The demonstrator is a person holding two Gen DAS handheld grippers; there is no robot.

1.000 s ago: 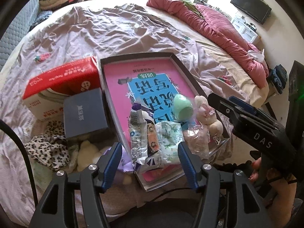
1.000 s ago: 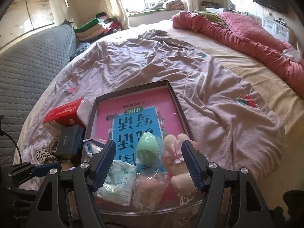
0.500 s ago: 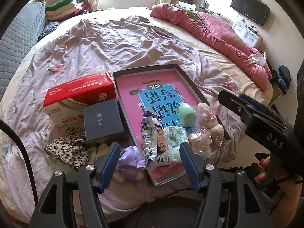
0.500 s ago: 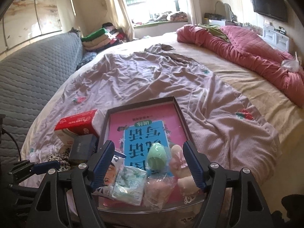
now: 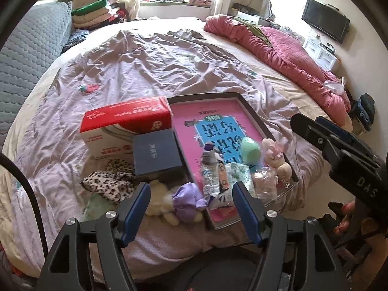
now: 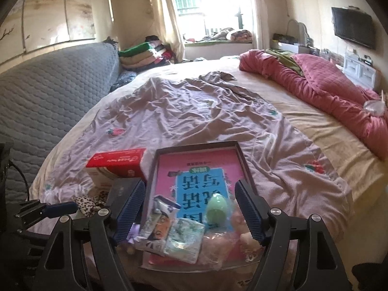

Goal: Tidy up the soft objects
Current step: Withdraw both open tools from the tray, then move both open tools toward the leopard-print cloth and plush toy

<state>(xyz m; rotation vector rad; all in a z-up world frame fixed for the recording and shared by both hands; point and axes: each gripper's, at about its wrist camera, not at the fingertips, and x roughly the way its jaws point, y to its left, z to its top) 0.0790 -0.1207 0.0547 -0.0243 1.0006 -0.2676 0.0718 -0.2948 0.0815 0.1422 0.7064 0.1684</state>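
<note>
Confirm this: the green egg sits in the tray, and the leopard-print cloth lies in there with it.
Wrong about the cloth. The green egg sits in the tray, but the leopard-print cloth lies outside it on the bedsheet, below the red tissue box. The left wrist view shows it.

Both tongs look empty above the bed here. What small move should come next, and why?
Probably lower the left tongs, whose jaws are opening with nothing between them, onto the purple plush. It lies on the bedspread just outside the tray, which already holds the green egg and packets.
</note>
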